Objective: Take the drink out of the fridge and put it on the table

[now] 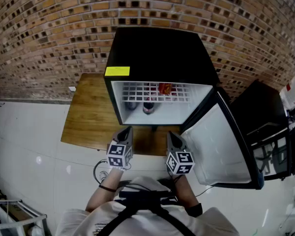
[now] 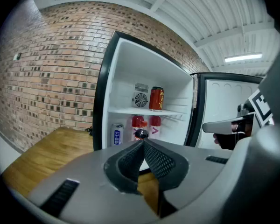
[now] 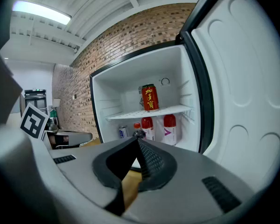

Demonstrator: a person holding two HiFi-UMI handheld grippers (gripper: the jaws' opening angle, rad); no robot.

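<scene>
A black mini fridge stands open on a low wooden table. On its wire shelf sits a red can. Below it stand two red-capped white bottles, a dark-capped bottle and a small blue-and-white can. My left gripper and right gripper hover side by side in front of the fridge. Both are shut and hold nothing.
The fridge door swings out to the right, close beside my right gripper. A black stand sits further right. A brick wall runs behind the fridge, and bare tabletop lies to the fridge's left. White tiled floor lies below.
</scene>
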